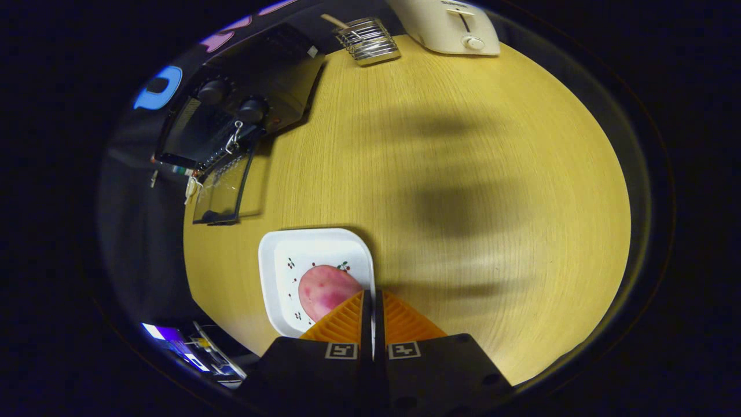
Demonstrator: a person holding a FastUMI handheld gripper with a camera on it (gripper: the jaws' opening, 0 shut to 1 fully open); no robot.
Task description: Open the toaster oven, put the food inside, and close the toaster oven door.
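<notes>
A white square plate [278,260] with small cherry prints carries a pink-red roundish food [324,289]. My gripper [372,301] is shut on the plate's right rim, whose thin white edge shows between the two fingers. The food lies just left of the fingertips, partly hidden by the left finger. Beyond and to the left stands the black toaster oven [243,87] with two knobs. Its glass door [223,188] is swung open and lies out over the wooden table [463,174].
A white pop-up toaster [451,26] stands at the table's far edge, with a wire holder [367,40] beside it. Some small items and a lit screen [185,347] lie off the table's near left corner. Bare wood stretches to the right of the plate.
</notes>
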